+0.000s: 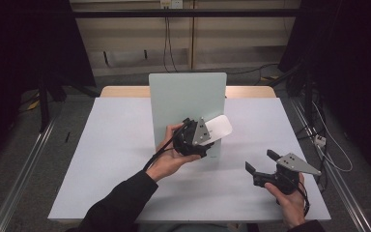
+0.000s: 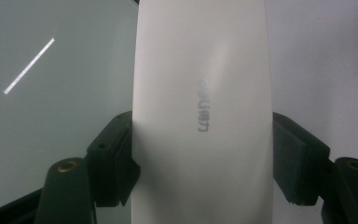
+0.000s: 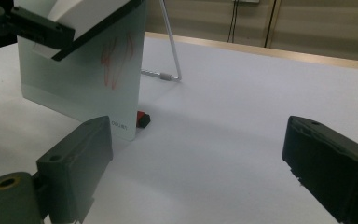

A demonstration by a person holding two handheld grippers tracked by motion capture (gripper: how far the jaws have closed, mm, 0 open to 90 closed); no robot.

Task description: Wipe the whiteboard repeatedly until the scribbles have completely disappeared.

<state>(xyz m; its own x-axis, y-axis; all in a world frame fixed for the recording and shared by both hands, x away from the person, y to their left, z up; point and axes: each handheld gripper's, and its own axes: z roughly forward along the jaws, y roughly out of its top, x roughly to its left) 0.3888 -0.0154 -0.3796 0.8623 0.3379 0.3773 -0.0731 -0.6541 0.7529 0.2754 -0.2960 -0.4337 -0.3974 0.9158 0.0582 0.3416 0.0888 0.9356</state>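
A pale green glass board (image 1: 183, 96) stands upright mid-table on a wire stand (image 3: 170, 51). Red scribbles (image 3: 116, 58) mark its face. My left gripper (image 1: 206, 137) is shut on a white eraser (image 1: 220, 128), with the pads (image 2: 114, 158) pressing its two long sides. The eraser (image 2: 200, 93) has a grey logo on its back, and its black felt side (image 3: 98, 32) is turned to the upper part of the board (image 3: 84, 88), above the scribbles. I cannot tell whether the felt touches the glass. Low over the table's near right part, my right gripper (image 1: 262, 162) is open with nothing between its jaws (image 3: 200, 172).
A small red and black object (image 3: 143, 119) lies on the white table (image 1: 116, 145) at the board's foot. Cables run over the floor beyond the table's right edge (image 1: 319, 140). A wooden strip (image 1: 251, 92) borders the far edge.
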